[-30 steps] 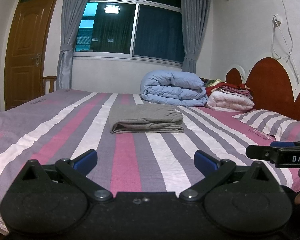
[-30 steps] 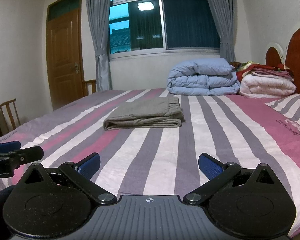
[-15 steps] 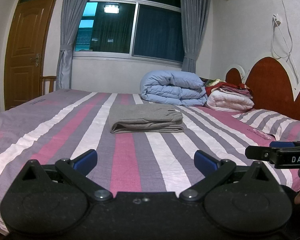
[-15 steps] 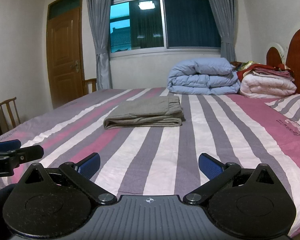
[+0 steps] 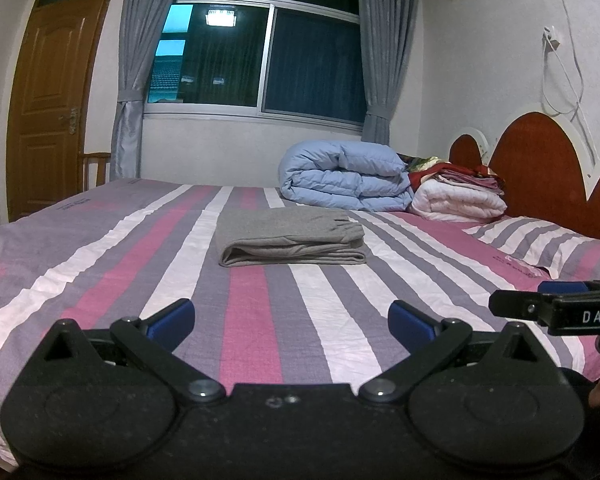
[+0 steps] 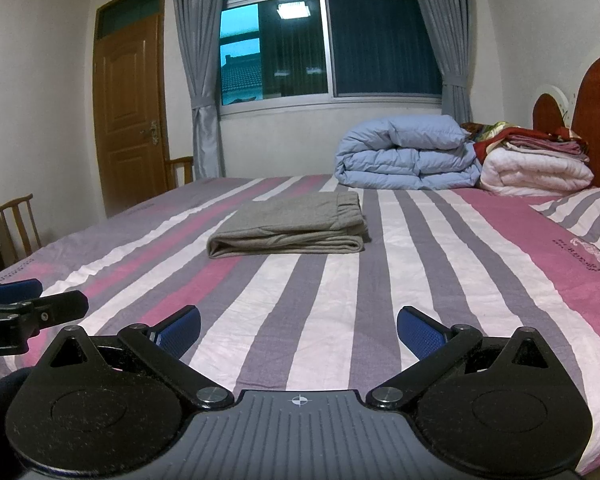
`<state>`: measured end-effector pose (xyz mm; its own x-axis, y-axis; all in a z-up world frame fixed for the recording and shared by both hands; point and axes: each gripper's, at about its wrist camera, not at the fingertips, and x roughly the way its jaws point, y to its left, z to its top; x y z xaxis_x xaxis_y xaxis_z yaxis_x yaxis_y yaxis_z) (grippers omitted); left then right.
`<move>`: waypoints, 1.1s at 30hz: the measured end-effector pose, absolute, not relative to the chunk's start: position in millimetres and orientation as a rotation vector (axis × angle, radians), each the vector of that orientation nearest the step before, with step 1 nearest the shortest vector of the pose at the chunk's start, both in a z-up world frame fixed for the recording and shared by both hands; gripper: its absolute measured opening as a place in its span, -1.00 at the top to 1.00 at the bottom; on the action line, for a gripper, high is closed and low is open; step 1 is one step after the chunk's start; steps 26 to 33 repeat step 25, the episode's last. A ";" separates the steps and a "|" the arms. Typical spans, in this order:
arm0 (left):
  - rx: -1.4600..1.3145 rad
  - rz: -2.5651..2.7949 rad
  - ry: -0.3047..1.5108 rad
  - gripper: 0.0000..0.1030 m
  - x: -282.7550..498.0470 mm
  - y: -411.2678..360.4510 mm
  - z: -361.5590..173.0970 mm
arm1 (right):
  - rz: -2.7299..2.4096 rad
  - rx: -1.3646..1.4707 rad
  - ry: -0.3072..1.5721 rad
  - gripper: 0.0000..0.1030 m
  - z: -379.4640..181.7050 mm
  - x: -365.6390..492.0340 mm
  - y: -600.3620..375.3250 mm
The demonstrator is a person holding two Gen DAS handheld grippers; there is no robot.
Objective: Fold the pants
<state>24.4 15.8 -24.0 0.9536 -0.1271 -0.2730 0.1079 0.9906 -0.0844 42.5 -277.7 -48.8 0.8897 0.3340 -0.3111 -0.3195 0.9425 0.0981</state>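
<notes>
While both claws gape, pants (image 5: pixel 290 236) lie well ahead.

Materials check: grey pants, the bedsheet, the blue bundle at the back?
Grey pants: looks like soft matte knit, jersey or fleece; heathered, with rounded fold edges. Striped bedsheet: thin woven fabric, likely cotton; fine creases, flat printed stripes. Blue quilt: puffy filled shell with a slight sheen; down or synthetic fill cannot be told.

My right gripper (image 5: pixel 556 307) was cut off by the left view's right edge, its white lettering (image 5: pixel 597 316) reading only "DAS". The small dark print (image 6: pixel 571 243) on the striped pink, purple and white bedsheet (image 6: pixel 420 272) was too small to read.
</notes>
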 end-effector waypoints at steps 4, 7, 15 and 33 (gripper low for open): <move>-0.068 -0.119 0.281 -0.88 24.5 16.4 -24.0 | 0.340 0.045 0.331 -1.00 -48.6 42.4 -278.1; -0.069 -0.129 0.280 -0.88 24.0 16.9 -24.6 | 0.340 0.044 0.330 -1.00 -48.4 42.0 -278.0; -0.058 -0.152 0.254 -0.87 20.5 19.1 -26.6 | 0.340 0.045 0.331 -1.00 -48.1 41.8 -278.9; -0.046 -0.164 0.253 -0.87 19.9 23.1 -25.1 | 0.342 0.043 0.331 -1.00 -48.2 41.7 -279.6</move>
